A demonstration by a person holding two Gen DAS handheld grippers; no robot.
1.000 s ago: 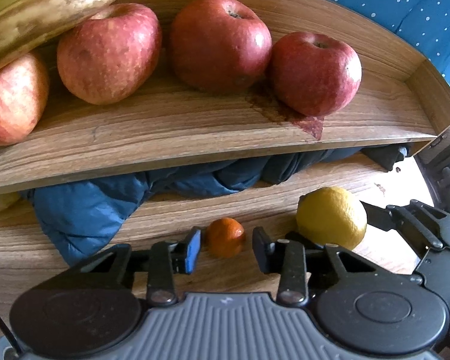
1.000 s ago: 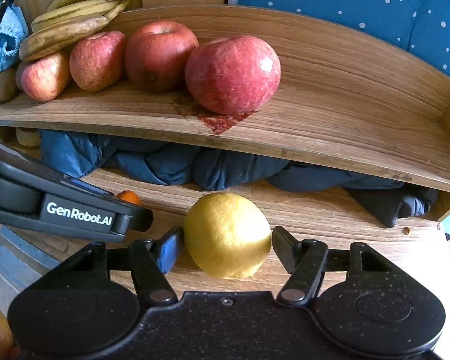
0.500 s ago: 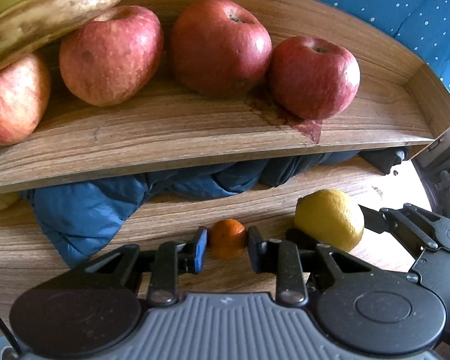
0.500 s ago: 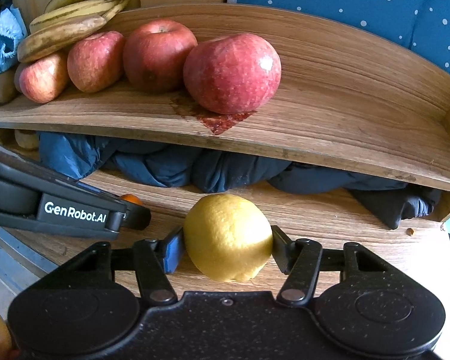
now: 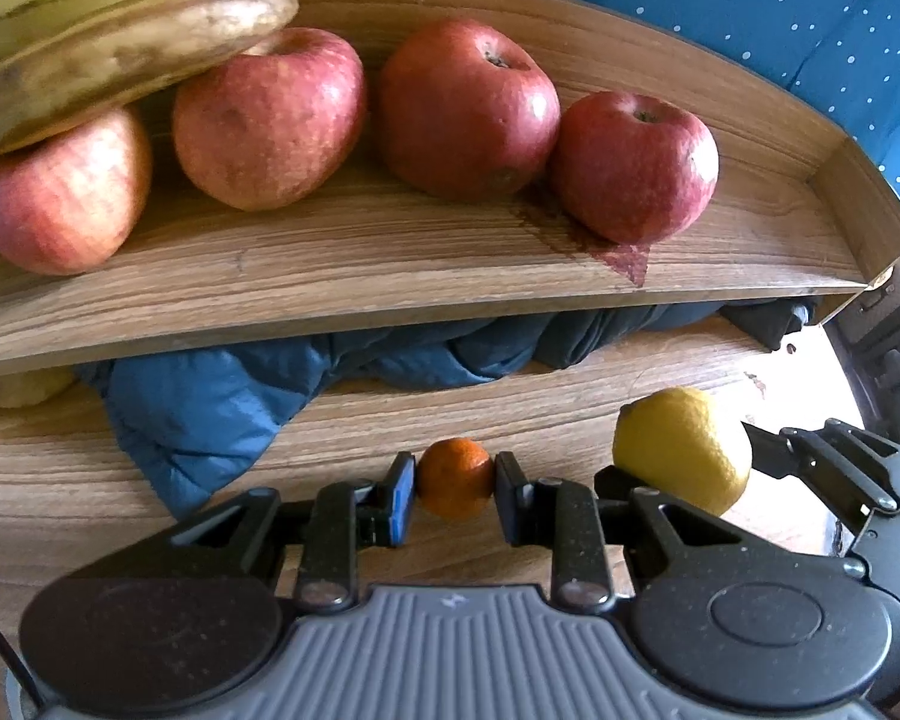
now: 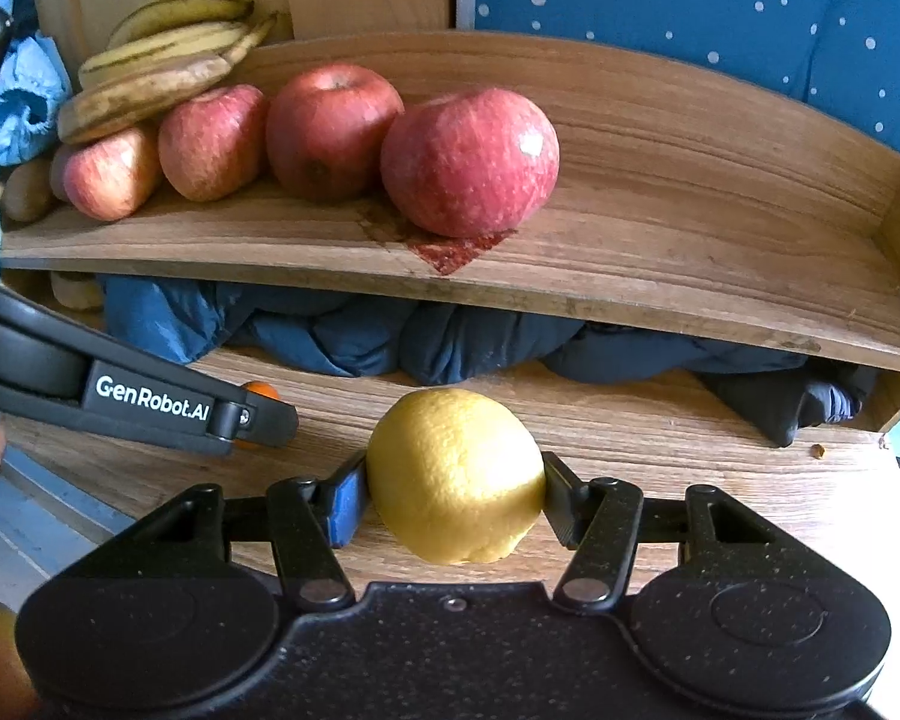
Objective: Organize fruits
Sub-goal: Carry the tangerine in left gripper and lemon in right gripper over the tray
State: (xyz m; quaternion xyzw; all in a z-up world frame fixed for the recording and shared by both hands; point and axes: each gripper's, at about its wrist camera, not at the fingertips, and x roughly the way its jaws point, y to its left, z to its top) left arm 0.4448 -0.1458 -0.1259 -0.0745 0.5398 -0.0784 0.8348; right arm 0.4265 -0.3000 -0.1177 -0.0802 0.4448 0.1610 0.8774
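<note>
Small orange (image 5: 455,478) sits on the lower shelf board (image 5: 60,468), clamped between the left gripper (image 5: 455,489) jaws, which have just been closing. Lemon (image 6: 455,476) beside it, gripped by the right gripper (image 6: 455,495) likewise. Lift both straight up (light squeeze, soft skins) and clear the upper shelf (image 6: 720,252) edge before moving toward the apples (image 6: 468,162).

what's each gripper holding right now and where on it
Left gripper pinches the small orange fruit across its sides. Right gripper clamps the lemon across its middle.
</note>
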